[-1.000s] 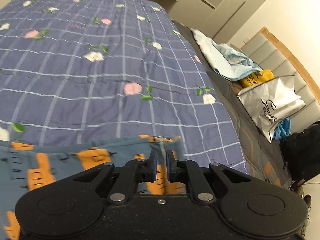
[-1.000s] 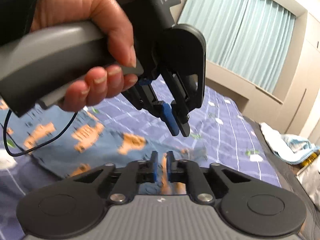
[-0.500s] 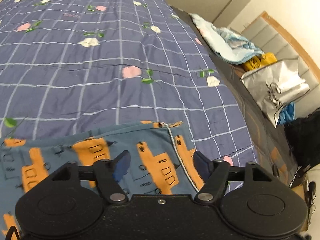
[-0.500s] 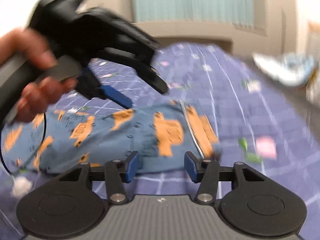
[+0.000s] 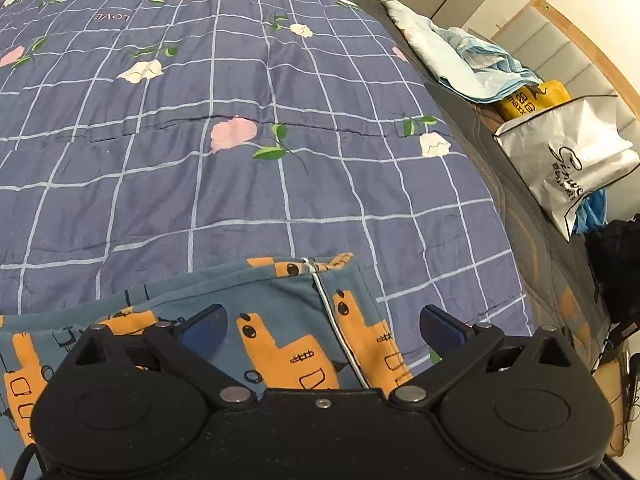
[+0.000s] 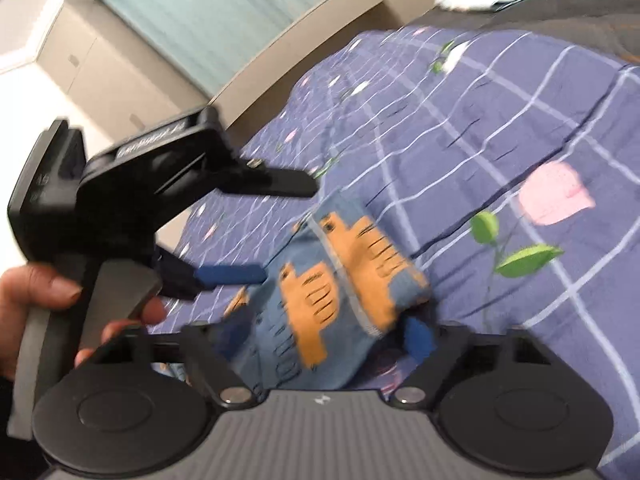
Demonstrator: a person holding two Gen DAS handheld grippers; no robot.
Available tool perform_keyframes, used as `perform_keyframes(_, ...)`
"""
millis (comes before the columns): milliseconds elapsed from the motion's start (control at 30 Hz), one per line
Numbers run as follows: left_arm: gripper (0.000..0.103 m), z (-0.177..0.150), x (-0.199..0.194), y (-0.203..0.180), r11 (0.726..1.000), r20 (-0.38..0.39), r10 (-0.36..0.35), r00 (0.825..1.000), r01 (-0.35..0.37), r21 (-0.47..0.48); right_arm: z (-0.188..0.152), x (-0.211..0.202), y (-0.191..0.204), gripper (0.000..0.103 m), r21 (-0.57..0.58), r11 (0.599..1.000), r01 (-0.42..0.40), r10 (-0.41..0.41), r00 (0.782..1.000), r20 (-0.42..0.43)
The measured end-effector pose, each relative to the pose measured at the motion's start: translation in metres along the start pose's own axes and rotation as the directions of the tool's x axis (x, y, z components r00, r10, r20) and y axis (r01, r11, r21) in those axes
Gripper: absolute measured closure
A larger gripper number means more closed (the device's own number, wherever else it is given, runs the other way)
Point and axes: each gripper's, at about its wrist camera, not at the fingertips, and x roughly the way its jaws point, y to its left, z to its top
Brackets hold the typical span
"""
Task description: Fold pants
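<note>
The left gripper [image 5: 322, 326] is opening wide above the pants [image 5: 280, 312]; the right gripper [image 6: 326, 334] is closing around their blurred, seemingly unpinched edge.

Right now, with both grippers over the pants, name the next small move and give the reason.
Probably lift both clear. The left gripper is opening over the pants, which lie flat on the quilt; the right gripper, closing, straddles the same end, apparently without pinching it.

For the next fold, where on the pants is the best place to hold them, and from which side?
Probably the near right corner of the pants, where the white seam runs toward the far edge. The cloth lies flat on the quilt, so bring a hand-held gripper down from above, one finger on each side of that edge, and pinch there.
</note>
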Motion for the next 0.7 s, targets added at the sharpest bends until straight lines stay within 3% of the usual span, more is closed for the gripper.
perform_keyframes(33,0.001,0.001,-0.001,0.001,1.000,0.003,-0.005,1.000,0.005,-0.003,-0.001,0.000,0.000,0.068,-0.011,1.000,0.023,-0.023,1.000,0.006)
perform_keyframes(100,0.001,0.004,-0.005,0.002,1.000,0.011,-0.014,1.000,0.014,-0.011,-0.003,-0.002,0.004,0.080,-0.054,0.997,0.052,-0.051,0.998,0.026)
perform_keyframes(167,0.001,0.005,-0.010,0.004,1.000,0.021,-0.021,1.000,0.021,-0.017,-0.007,-0.005,0.021,0.084,-0.184,0.978,0.098,-0.088,0.994,0.064)
perform_keyframes(267,0.001,0.006,-0.017,0.006,0.999,0.025,-0.035,0.999,0.035,-0.027,-0.020,-0.006,0.056,0.087,-0.420,0.893,0.163,-0.120,0.985,0.126)
perform_keyframes(433,0.001,0.008,-0.027,0.007,0.998,0.002,-0.067,0.998,0.067,-0.017,-0.055,0.005,0.104,0.087,-0.738,0.625,0.254,-0.166,0.967,0.193)
perform_keyframes(567,0.001,0.005,-0.026,0.003,0.998,-0.039,-0.049,0.998,0.050,0.026,-0.084,0.024,0.121,0.087,-0.873,0.374,0.312,-0.220,0.945,0.243)
perform_keyframes(700,0.001,-0.004,-0.018,-0.010,0.990,-0.086,0.010,0.996,0.003,0.144,-0.105,0.036,0.131,0.087,-0.928,0.189,0.321,-0.252,0.929,0.270)
